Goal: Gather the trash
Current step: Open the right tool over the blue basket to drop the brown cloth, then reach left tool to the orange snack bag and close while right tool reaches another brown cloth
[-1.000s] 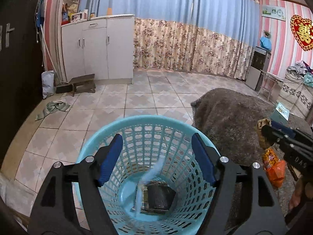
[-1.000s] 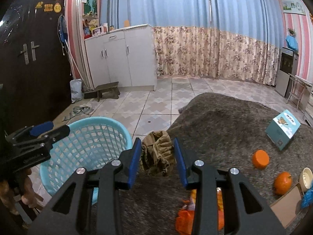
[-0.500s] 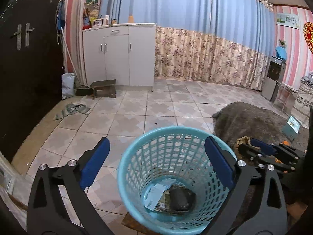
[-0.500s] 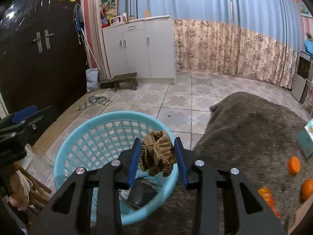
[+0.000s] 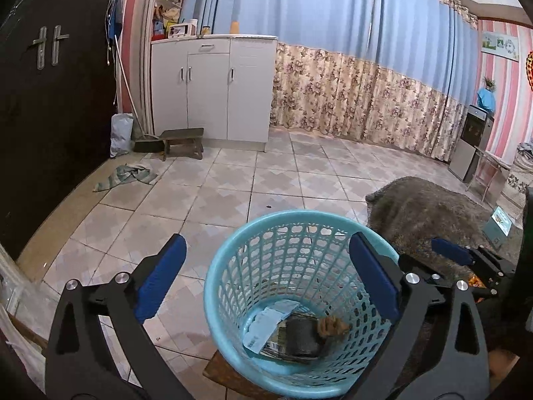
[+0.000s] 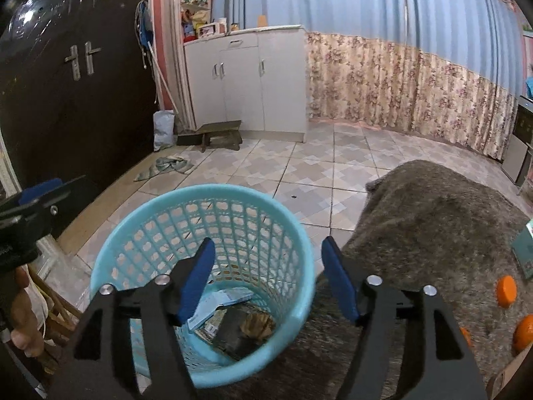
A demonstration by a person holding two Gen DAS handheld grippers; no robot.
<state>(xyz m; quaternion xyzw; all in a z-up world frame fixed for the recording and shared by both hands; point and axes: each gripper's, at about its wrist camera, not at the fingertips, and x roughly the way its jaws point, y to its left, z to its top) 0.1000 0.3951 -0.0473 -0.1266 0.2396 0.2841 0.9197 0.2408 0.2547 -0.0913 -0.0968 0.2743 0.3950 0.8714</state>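
Note:
A light blue mesh basket stands beside a grey shaggy rug. At its bottom lie a brown crumpled wad, a pale blue-and-white wrapper and a dark packet. My right gripper hangs over the basket's right rim; its jaws are opening and nothing is between them. One of its blue fingers shows in the left wrist view. My left gripper is wide open and empty above the basket's near left side.
On the rug lie orange pieces, an orange fruit and a teal box. A white cabinet, low stool, floor rag and dark door stand behind. A hand shows at left.
My right gripper carried the brown wad from over the rug to above the basket, then opened; the wad now lies in the basket. My left gripper widened and drew back.

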